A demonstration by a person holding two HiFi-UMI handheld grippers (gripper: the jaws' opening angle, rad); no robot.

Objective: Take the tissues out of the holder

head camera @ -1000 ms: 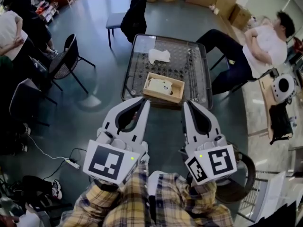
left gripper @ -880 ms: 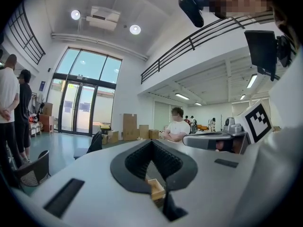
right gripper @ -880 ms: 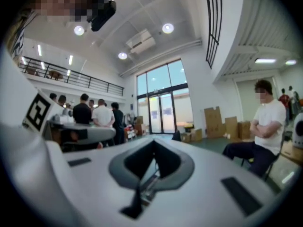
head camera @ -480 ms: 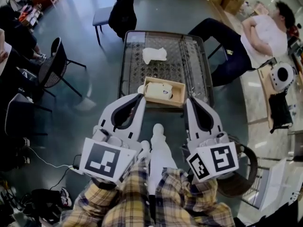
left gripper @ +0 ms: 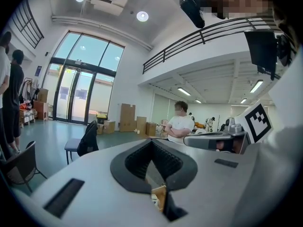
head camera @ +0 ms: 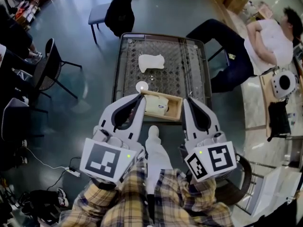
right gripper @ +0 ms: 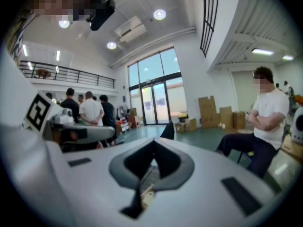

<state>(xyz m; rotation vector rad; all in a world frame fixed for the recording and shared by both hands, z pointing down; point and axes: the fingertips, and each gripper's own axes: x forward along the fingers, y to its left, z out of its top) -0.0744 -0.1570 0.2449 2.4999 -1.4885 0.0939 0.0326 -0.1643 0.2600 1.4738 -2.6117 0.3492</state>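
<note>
The left claw (head camera: 140,99) and right claw (head camera: 186,101) are both closed with nothing between the jaws. They are held short of the surface (head camera: 122,60), one to each side of the holder (head camera: 174,109), a stance that suits an approach, not a grasp. The tissues (head camera: 155,104) lie inside the holder at the near edge, within reach. They are small in the head view and may be a pack or a wad, while a loose sheet (head camera: 151,62) lies apart at mid-surface.

Head view steeply down; gripper views level; seated person (head camera: 270,39) shared.
</note>
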